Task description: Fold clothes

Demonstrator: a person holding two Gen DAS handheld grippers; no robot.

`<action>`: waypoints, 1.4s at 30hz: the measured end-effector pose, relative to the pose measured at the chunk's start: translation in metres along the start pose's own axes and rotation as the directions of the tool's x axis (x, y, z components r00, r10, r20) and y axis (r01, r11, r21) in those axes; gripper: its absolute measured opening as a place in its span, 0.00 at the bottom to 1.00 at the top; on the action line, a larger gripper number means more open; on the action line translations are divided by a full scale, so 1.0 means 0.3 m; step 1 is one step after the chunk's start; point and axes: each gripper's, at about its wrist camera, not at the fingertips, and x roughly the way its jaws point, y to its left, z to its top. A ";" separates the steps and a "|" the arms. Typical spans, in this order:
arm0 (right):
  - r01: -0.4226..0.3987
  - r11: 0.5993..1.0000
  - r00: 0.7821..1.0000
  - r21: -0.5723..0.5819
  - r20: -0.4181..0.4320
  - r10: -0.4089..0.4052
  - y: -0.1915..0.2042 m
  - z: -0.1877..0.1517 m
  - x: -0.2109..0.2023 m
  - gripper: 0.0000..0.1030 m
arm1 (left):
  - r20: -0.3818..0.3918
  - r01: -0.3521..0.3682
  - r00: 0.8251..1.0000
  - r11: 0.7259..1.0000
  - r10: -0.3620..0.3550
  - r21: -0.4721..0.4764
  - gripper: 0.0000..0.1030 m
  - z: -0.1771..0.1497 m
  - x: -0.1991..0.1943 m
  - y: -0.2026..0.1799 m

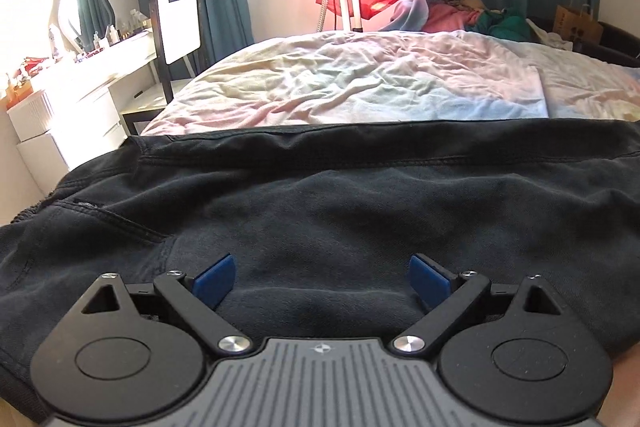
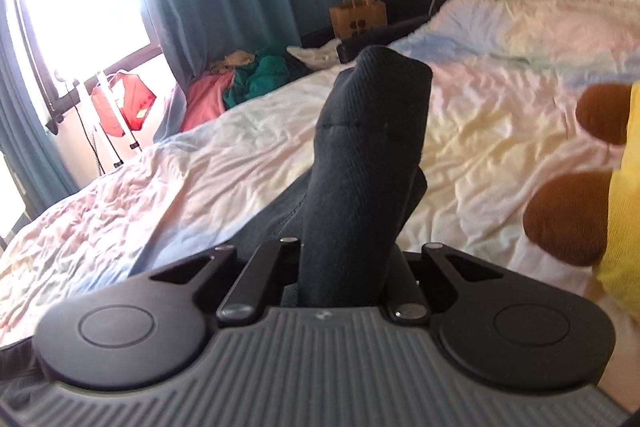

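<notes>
A black garment (image 1: 340,203) with stitched seams and a pocket lies spread across the near part of the bed in the left wrist view. My left gripper (image 1: 322,281) hovers low over it, open, its blue pads (image 1: 216,279) wide apart with nothing between them. In the right wrist view my right gripper (image 2: 344,267) is shut on a ribbed black end of the garment (image 2: 372,147), which stands up bunched between the fingers and hides the fingertips. The rest of that cloth trails down to the left onto the bed.
The bed has a crumpled pastel sheet (image 1: 360,79). A pile of coloured clothes (image 1: 476,17) and a paper bag (image 2: 358,17) sit at its far side. A white desk with a mirror (image 1: 86,7) and chair (image 1: 178,23) stands left. A brown and yellow plush toy (image 2: 592,195) lies right.
</notes>
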 end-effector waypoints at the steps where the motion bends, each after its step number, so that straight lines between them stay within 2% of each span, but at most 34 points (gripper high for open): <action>1: 0.003 0.998 0.998 -0.064 0.055 0.000 0.063 0.013 -0.038 0.11 | 0.016 -0.012 1.000 1.000 0.012 0.005 0.92 0.010 -0.010 0.012; 2: -0.009 0.992 0.996 -0.129 0.087 0.020 0.126 -0.005 -0.070 0.11 | 0.032 -0.024 0.999 1.000 0.023 0.011 0.92 0.020 -0.019 0.024; 5: -0.105 0.947 0.985 -0.303 0.097 0.140 0.303 -0.160 -0.146 0.11 | 0.091 -0.036 0.995 0.999 0.039 -0.032 0.93 0.061 -0.052 0.092; 7: -0.163 0.895 0.971 -0.414 0.092 0.219 0.421 -0.263 -0.196 0.11 | 0.127 -0.038 0.991 0.993 0.052 -0.109 0.94 0.084 -0.079 0.167; 9: -0.215 0.827 0.952 -0.519 0.077 0.296 0.540 -0.367 -0.247 0.12 | 0.136 -0.069 0.986 0.982 0.094 -0.175 0.94 0.092 -0.098 0.238; 12: -0.281 0.696 0.914 -0.661 0.037 0.404 0.717 -0.522 -0.323 0.12 | 0.139 -0.143 0.972 0.947 0.189 -0.289 0.94 0.083 -0.126 0.359; 16: -0.339 0.478 0.849 -0.811 -0.044 0.526 0.954 -0.728 -0.424 0.12 | 0.121 -0.095 0.979 0.894 0.164 -0.439 0.94 0.047 -0.141 0.479; 17: -0.351 0.420 0.841 -0.837 -0.084 0.535 0.993 -0.791 -0.436 0.12 | 0.118 -0.097 0.979 0.886 0.168 -0.454 0.94 0.041 -0.145 0.494; 18: -0.352 0.382 0.848 -0.855 -0.118 0.516 1.001 -0.859 -0.431 0.12 | 0.112 -0.114 0.976 0.882 0.184 -0.457 0.94 0.036 -0.150 0.505; 19: -0.341 0.379 0.856 -0.860 -0.117 0.504 1.000 -0.884 -0.429 0.12 | 0.109 -0.134 0.973 0.880 0.205 -0.456 0.94 0.032 -0.155 0.510; 21: -0.351 0.411 0.855 -0.841 -0.110 0.506 0.994 -0.859 -0.431 0.12 | 0.108 -0.166 0.964 0.866 0.244 -0.472 0.94 0.026 -0.166 0.522; 24: -0.351 0.438 0.852 -0.827 -0.089 0.515 1.007 -0.819 -0.468 0.12 | 0.145 -0.081 0.972 0.847 0.183 -0.525 0.94 0.019 -0.186 0.540; 27: -0.404 0.417 0.827 -0.814 -0.129 0.548 1.068 -0.819 -0.519 0.12 | 0.191 0.003 0.974 0.843 0.118 -0.538 0.94 0.019 -0.190 0.525; 28: -0.426 0.418 0.820 -0.803 -0.147 0.553 1.081 -0.824 -0.523 0.12 | 0.205 0.025 0.974 0.849 0.099 -0.528 0.94 0.017 -0.189 0.508; 32: -0.505 0.475 0.812 -0.721 -0.208 0.546 1.084 -0.849 -0.477 0.14 | 0.230 0.051 0.971 0.886 0.064 -0.460 0.94 0.010 -0.195 0.454; 34: -0.539 0.478 0.796 -0.693 -0.234 0.559 1.069 -0.832 -0.479 0.15 | 0.247 0.068 0.968 0.902 0.044 -0.427 0.94 0.009 -0.197 0.429; 36: -0.595 0.468 0.767 -0.654 -0.286 0.575 1.052 -0.800 -0.486 0.30 | 0.268 0.095 0.963 0.907 0.021 -0.410 0.94 0.008 -0.206 0.406; 37: -0.627 0.462 0.748 -0.627 -0.320 0.581 1.041 -0.780 -0.494 0.33 | 0.277 0.110 0.961 0.911 0.005 -0.398 0.94 0.004 -0.212 0.393; 38: -0.642 0.466 0.741 -0.608 -0.335 0.582 1.019 -0.757 -0.497 0.41 | 0.283 0.121 0.959 0.915 -0.008 -0.384 0.94 0.002 -0.218 0.380; 39: -0.643 0.486 0.744 -0.593 -0.330 0.582 0.990 -0.732 -0.495 0.53 | 0.287 0.134 0.958 0.922 -0.026 -0.363 0.94 0.001 -0.220 0.365; 41: -0.643 0.523 0.750 -0.560 -0.319 0.580 0.931 -0.683 -0.491 0.62 | 0.284 0.150 0.957 0.937 -0.058 -0.316 0.94 -0.004 -0.221 0.328; 42: -0.642 0.541 0.753 -0.543 -0.314 0.579 0.901 -0.658 -0.489 0.63 | 0.278 0.153 0.958 0.943 -0.068 -0.297 0.94 -0.007 -0.223 0.308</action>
